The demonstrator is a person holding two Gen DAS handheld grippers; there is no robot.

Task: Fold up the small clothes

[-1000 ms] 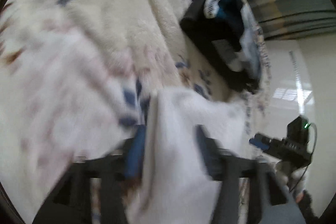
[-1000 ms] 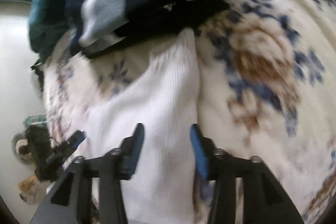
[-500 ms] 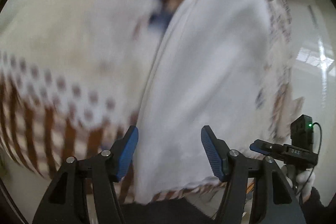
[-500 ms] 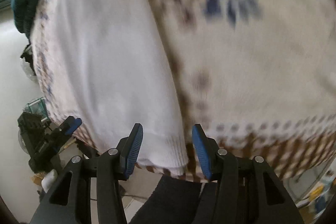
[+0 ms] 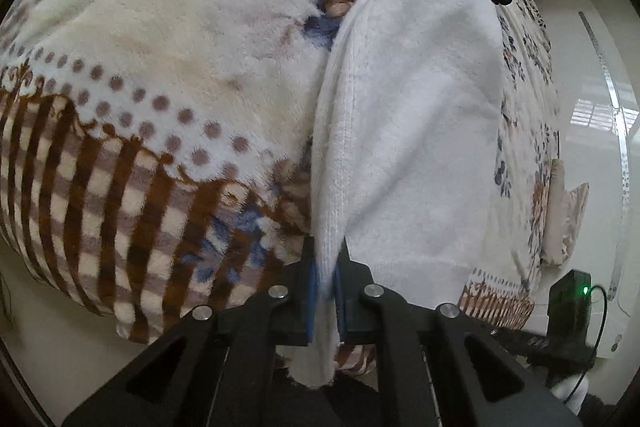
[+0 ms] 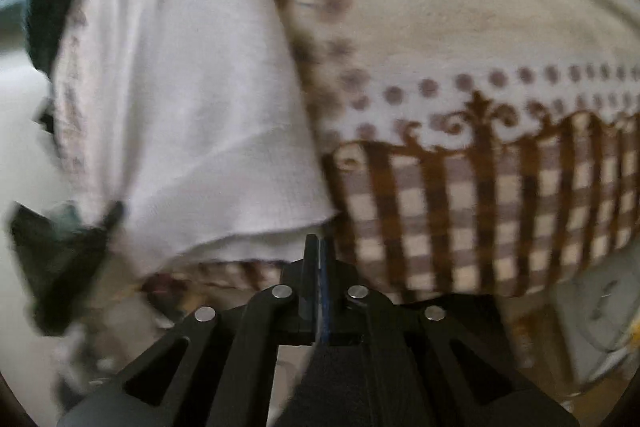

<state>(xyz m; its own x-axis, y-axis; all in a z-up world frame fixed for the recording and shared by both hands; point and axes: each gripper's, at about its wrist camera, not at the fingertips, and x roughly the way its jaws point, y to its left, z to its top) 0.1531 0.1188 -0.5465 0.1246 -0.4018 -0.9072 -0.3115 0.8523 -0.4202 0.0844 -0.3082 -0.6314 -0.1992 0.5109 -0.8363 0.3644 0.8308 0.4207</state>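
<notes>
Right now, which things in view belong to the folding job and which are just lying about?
In the job: white garment; left gripper, fingers pinching its near edge.
Lying about: floral blanket underneath; dark teal clothes beyond the garment; pale cushion at the blanket's side.

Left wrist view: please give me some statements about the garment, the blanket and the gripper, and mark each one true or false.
1. The left gripper is shut on an edge of the white garment. True.
2. The garment lies on a bare wooden table. False: it lies on a fleecy blanket.
3. The blanket has brown checks, a row of dots and blue and brown flowers. True.
4. The gripper's pads are red. False: they are blue.
5. A small green light shines on a black device at the lower right. True.
</notes>
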